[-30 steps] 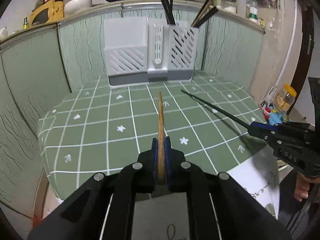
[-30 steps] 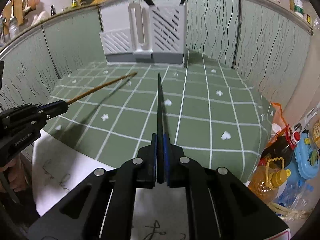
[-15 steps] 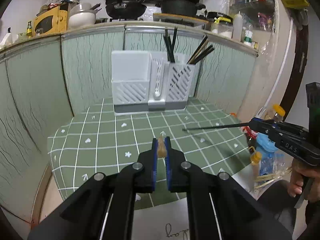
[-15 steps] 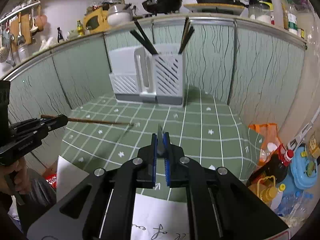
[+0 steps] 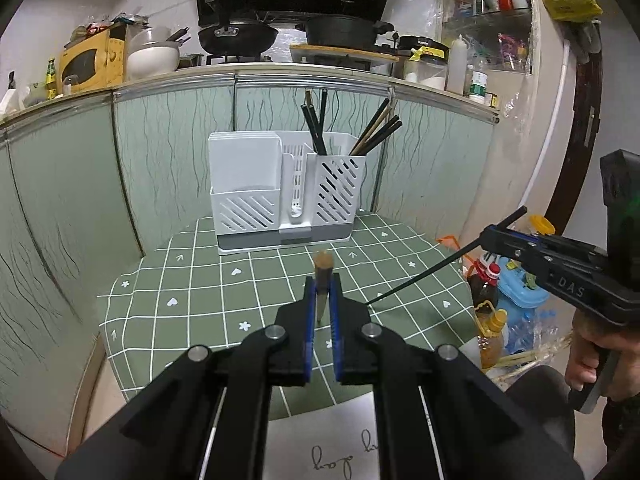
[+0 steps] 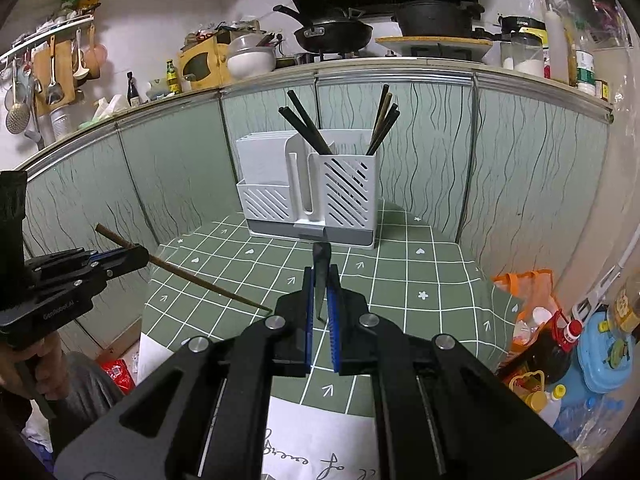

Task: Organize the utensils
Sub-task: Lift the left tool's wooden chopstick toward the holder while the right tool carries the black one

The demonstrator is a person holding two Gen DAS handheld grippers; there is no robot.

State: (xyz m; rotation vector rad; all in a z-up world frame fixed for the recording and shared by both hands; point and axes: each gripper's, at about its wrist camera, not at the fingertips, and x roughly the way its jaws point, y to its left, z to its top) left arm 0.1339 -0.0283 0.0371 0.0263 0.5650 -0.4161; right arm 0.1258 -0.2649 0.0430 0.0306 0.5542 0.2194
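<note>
My left gripper [image 5: 322, 284] is shut on a brown wooden chopstick [image 5: 322, 268], held above the green checked table [image 5: 192, 280]. My right gripper [image 6: 320, 280] is shut on a black chopstick [image 6: 321, 258], also in the air. In the left wrist view the right gripper [image 5: 486, 236] shows at the right with the black chopstick [image 5: 420, 276] slanting down-left. In the right wrist view the left gripper [image 6: 140, 258] shows at the left with the brown chopstick [image 6: 200, 280] slanting down-right. A white slotted utensil holder [image 5: 286, 196] stands at the table's back, with several dark chopsticks [image 5: 376, 132] in its right compartment.
Green wavy-patterned cabinet panels [image 5: 168, 160] wall in the table behind and at the sides. A white paper sheet [image 6: 320, 440] lies at the near edge. Oil bottles [image 6: 552, 344] and a blue container [image 6: 608, 356] crowd the floor at the right. Pans and jars sit on the counter above.
Both grippers have risen from low over the table, each keeping its chopstick. The chopsticks, earlier stretched forward toward the holder, now look foreshortened, and the holder sits lower in both views.
</note>
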